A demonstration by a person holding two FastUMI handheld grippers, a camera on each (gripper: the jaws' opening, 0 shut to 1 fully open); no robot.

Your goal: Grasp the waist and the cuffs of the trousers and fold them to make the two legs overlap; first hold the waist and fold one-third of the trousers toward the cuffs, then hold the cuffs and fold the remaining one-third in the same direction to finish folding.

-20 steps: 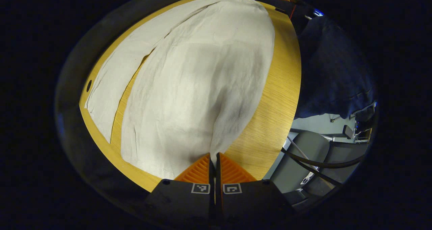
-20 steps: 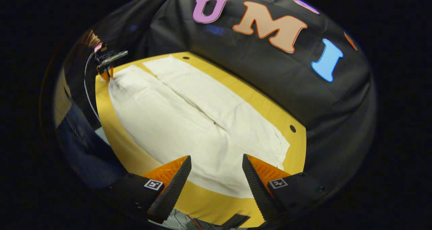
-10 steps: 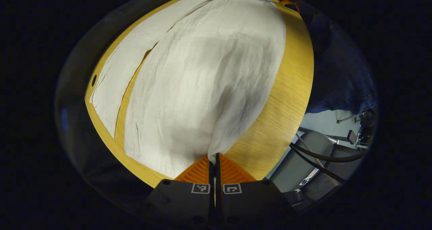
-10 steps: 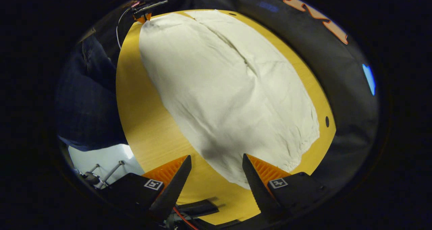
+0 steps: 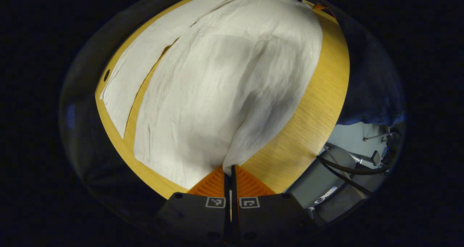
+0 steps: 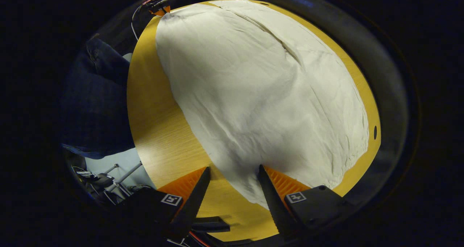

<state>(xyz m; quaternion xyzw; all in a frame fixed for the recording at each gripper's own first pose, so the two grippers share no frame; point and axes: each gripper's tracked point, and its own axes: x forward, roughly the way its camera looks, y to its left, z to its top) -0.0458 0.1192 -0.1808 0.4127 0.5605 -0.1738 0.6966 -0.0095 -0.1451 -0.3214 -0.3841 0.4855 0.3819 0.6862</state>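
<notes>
L gripper (image 5: 230, 169) pinching trousers (image 5: 217, 87) (R (image 6: 232, 189) agape).

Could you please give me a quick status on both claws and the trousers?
Left claw shut on a corner of the cream cloth trousers. Right claw open, straddling their near edge. Legs not yet overlapped on the wooden table.

trousers (image 5: 217, 87) on table (image 5: 311, 105), person's legs (image 6: 94, 95) beside table edge
</notes>
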